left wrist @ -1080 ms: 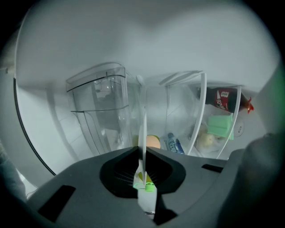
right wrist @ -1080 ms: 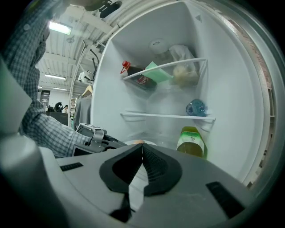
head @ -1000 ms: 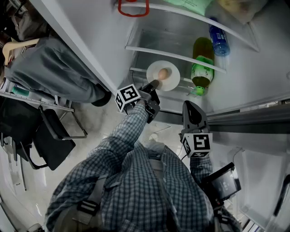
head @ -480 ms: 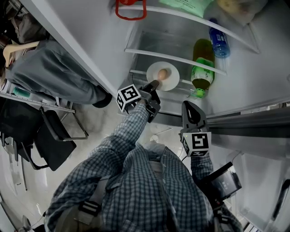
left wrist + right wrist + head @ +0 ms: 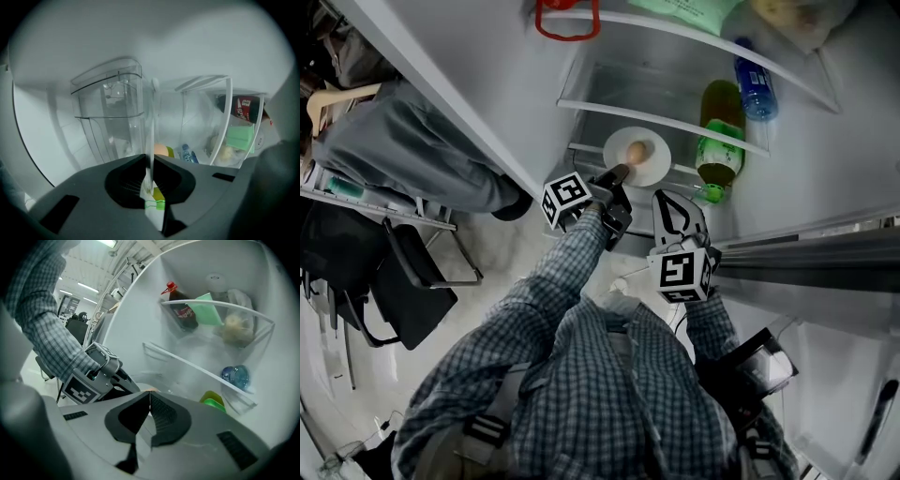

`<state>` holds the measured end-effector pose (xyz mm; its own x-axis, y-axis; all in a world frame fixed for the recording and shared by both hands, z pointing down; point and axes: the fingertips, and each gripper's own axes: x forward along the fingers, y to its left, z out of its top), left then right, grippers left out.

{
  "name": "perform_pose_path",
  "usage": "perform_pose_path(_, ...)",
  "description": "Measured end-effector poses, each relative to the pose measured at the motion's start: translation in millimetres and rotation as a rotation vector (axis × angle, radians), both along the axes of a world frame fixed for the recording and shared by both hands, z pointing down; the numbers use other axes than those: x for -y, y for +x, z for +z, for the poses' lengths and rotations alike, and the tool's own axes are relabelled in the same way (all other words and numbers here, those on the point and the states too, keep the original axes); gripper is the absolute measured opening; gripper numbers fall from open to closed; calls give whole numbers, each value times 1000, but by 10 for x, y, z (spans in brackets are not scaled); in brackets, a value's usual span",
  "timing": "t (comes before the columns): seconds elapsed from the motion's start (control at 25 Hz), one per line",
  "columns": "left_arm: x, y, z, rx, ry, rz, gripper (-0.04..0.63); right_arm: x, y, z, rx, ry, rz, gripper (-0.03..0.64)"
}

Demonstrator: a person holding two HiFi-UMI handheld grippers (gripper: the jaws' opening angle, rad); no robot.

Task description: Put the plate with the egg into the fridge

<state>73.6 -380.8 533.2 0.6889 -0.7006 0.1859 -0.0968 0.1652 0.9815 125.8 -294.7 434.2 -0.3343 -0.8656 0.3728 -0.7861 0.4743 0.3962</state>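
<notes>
The plate [image 5: 657,161] with 1 egg [image 5: 636,151] seems shelved, not yet released: left gripper [image 5: 615,177] clamps its rim, right gripper [image 5: 675,202] is closed and empty.

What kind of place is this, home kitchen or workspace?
Likely an office or lab floor, not a home kitchen: an open fridge with a green bottle and the plate inside, a black office chair nearby, and ceiling strip lights over an open hall in the right gripper view.

plate [image 5: 656,161] white, round | egg [image 5: 636,151] brown, atop | inside fridge [image 5: 825,169]
</notes>
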Motion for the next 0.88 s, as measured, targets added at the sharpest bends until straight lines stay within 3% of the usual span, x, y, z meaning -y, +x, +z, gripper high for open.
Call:
perform_pose_path(0.4,41,29,7,0,4,4,28,205,16,214,-256,15,-59,6)
perform_pose_path(0.8,52,85,-19,-6,3,28,28,218,-83,617,-523,-13,-187,8)
perform_pose_path(0.88,40,92,-15,-12,-2,32,28,237,-106,677,-547,-18,-203,41)
